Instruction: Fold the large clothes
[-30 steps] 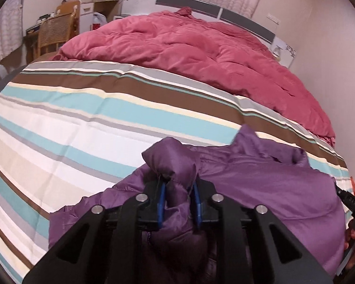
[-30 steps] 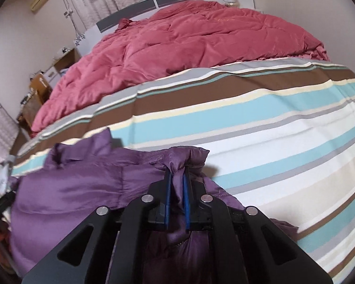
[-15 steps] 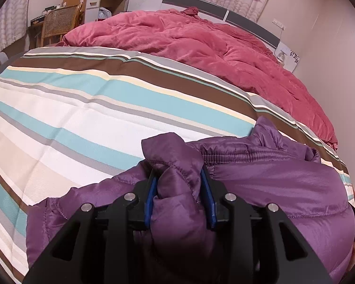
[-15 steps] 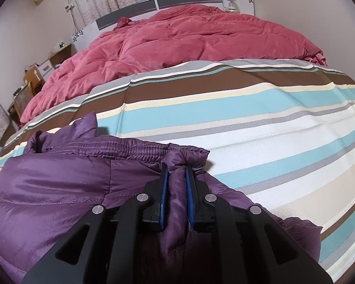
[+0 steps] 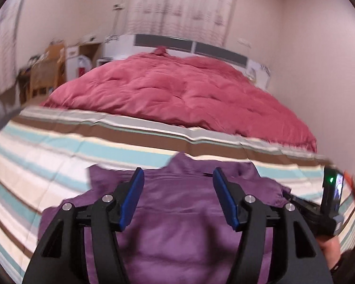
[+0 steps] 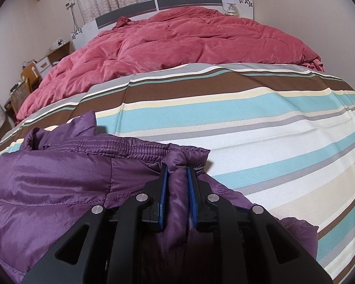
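A shiny purple padded jacket lies folded over on the striped bed sheet. My left gripper is open and empty, raised just above the jacket, its blue pads spread wide. In the right wrist view the jacket fills the lower left, its elastic hem running across the top of the fold. My right gripper is shut on a bunched corner of the jacket at that hem, low against the sheet. The other gripper's body and the hand holding it show at the right edge of the left wrist view.
A rumpled red quilt covers the far half of the bed up to the headboard. A wooden chair and desk stand at the far left. A wall runs along the right of the bed.
My left gripper has let go of the jacket, opened wide and lifted and tilted up. The folded jacket has been laid down on the sheet. My right gripper still clamps its corner.
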